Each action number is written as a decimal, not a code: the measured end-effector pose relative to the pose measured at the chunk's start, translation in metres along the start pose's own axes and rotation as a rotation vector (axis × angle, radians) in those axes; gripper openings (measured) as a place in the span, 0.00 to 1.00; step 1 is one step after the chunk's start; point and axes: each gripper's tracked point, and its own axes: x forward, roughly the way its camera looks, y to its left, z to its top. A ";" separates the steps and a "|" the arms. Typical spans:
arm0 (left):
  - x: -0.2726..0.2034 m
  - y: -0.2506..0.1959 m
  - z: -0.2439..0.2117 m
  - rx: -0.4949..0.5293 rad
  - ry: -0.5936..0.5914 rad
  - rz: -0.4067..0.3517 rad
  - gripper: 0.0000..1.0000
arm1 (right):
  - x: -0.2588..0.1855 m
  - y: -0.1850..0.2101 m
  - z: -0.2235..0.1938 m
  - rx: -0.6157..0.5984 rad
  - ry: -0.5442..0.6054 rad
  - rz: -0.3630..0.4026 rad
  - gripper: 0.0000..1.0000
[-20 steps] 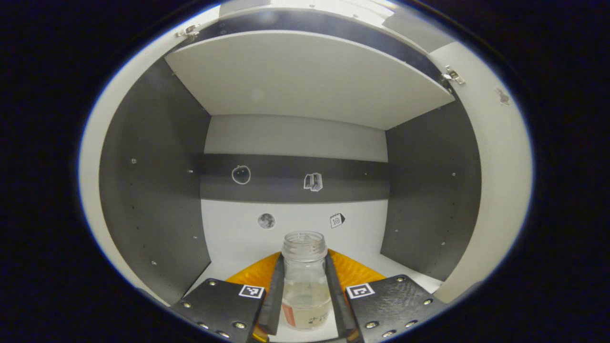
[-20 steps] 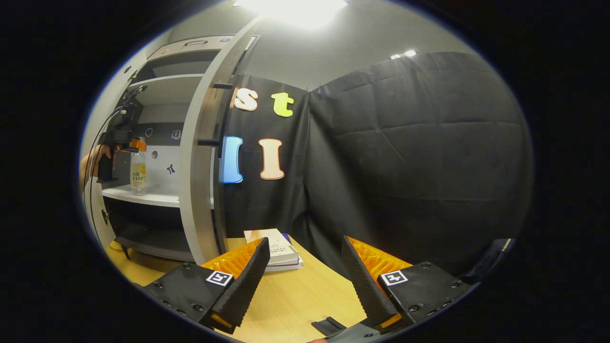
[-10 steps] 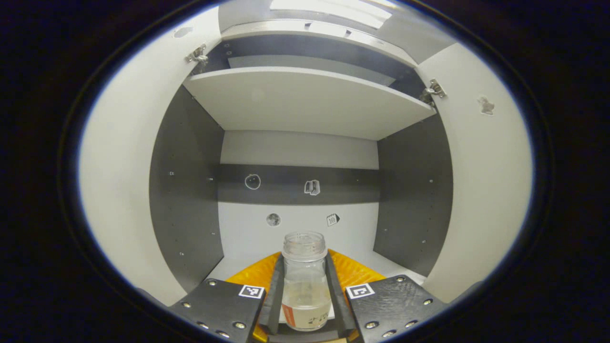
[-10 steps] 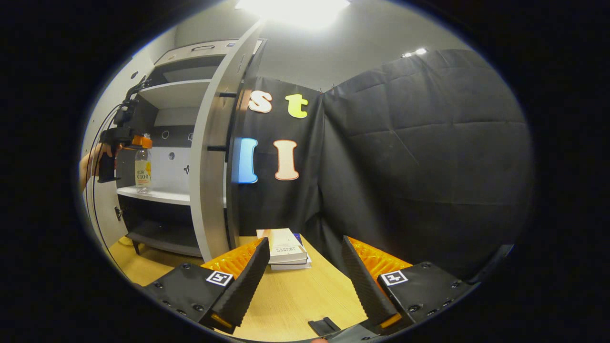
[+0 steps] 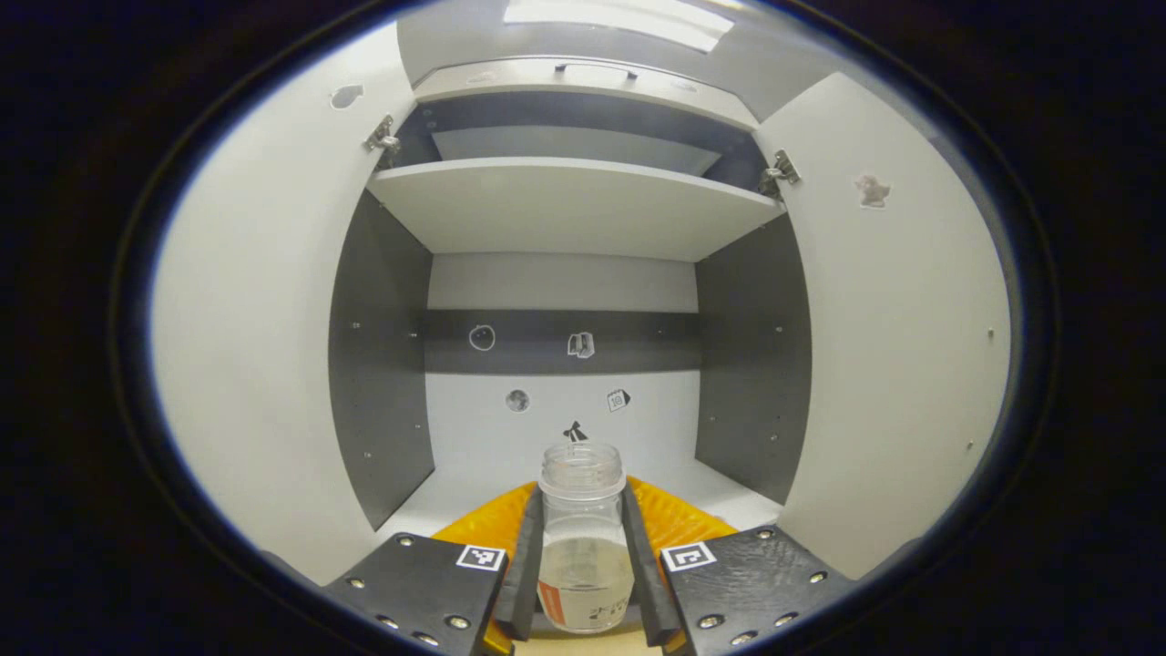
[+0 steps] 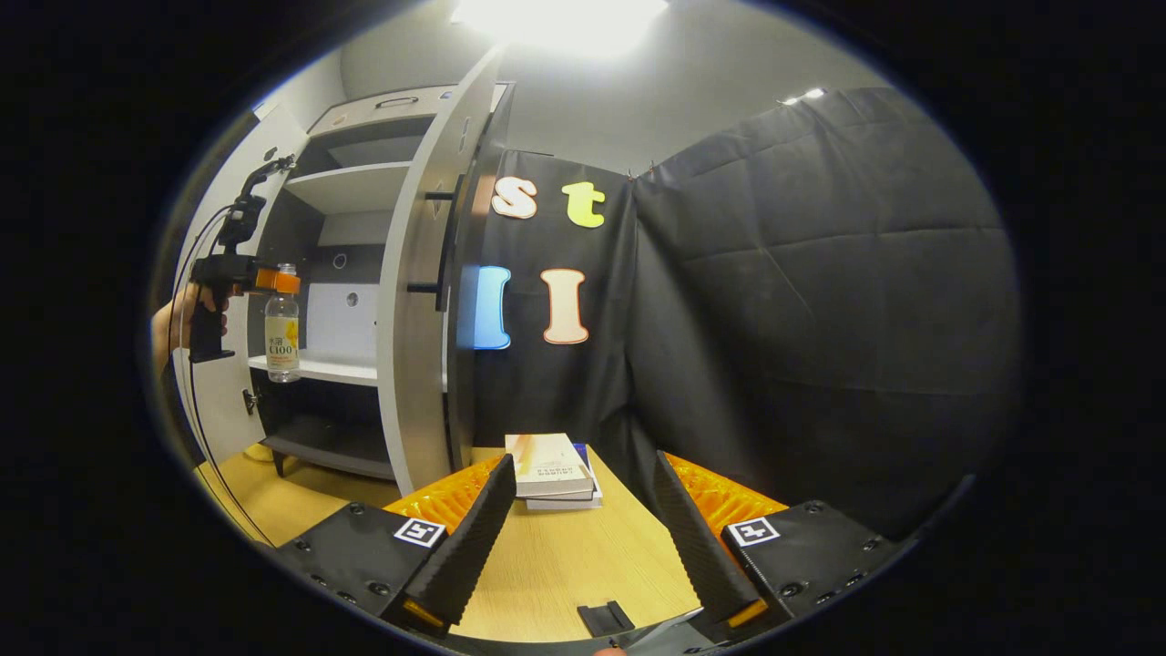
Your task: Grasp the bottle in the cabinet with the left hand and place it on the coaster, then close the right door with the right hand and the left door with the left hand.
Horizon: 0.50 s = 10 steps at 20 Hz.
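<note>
A clear capless bottle (image 5: 583,547) with pale liquid is clamped between my left gripper's (image 5: 583,565) fingers, held just in front of the cabinet's middle shelf (image 5: 455,497). In the right gripper view the same bottle (image 6: 281,333) hangs at the shelf's front edge, gripped near its neck by the left gripper (image 6: 273,281) in a person's hand (image 6: 178,319). Both cabinet doors stand open: the left door (image 5: 246,310) and the right door (image 5: 902,319), whose edge (image 6: 414,301) faces the right gripper view. My right gripper (image 6: 578,524) is open over the wooden table (image 6: 565,565).
A small stack of books (image 6: 551,469) lies on the table by the black cloth wall. A small dark flat piece (image 6: 606,618) lies on the table near my right gripper. The cabinet's lower shelf (image 6: 319,446) sits above the tabletop.
The left gripper has drawn back out of the cabinet with the bottle held; the shelf walls look farther away. The right gripper view has shifted slightly, showing more of the cabinet.
</note>
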 end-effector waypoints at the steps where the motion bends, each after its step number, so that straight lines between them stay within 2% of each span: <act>1: -0.006 -0.002 -0.001 0.000 -0.001 0.002 0.46 | -0.002 -0.001 -0.002 -0.001 0.001 0.009 0.96; 9: -0.048 -0.010 -0.020 0.007 0.011 0.028 0.48 | -0.016 -0.007 -0.010 0.005 0.002 0.068 0.96; 10: -0.052 -0.011 -0.023 0.001 0.014 0.029 0.47 | -0.017 -0.008 -0.011 0.005 0.004 0.072 0.94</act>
